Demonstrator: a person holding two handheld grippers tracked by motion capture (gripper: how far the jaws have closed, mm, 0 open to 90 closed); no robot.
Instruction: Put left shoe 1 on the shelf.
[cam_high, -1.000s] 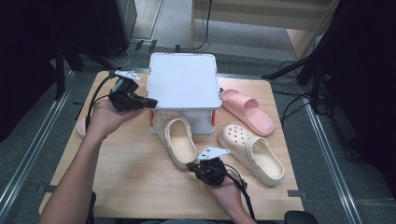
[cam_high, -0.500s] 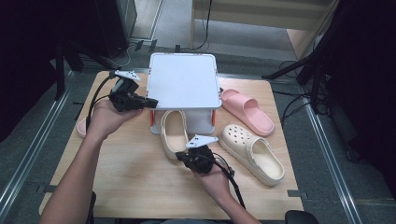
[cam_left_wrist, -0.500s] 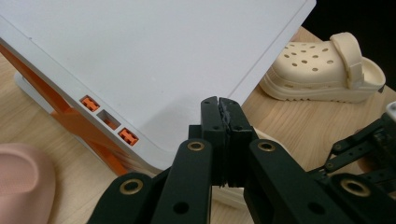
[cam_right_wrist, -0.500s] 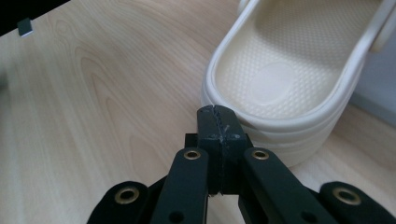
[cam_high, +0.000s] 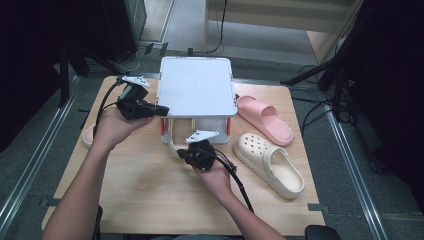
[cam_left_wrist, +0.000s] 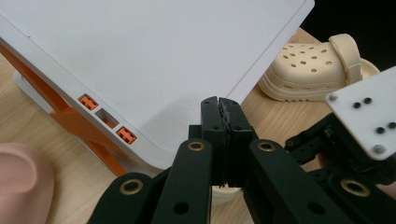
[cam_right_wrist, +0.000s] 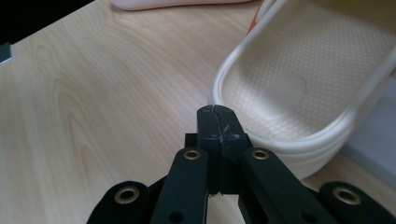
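Right gripper (cam_high: 186, 155), fingers closed and empty, presses against the cream clog's heel (cam_right_wrist: 299, 93) under the white rack (cam_high: 197, 92); left gripper (cam_high: 161, 110), fingers closed, rests at the rack's edge.

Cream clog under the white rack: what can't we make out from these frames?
- Cream clog, high view: its front is hidden under the white rack.
- Same clog, right gripper view: its front is cut off by the frame edge; whether the shut right tongs touch its rim is unclear.
- Pink slide, high view: mostly behind the left hand.
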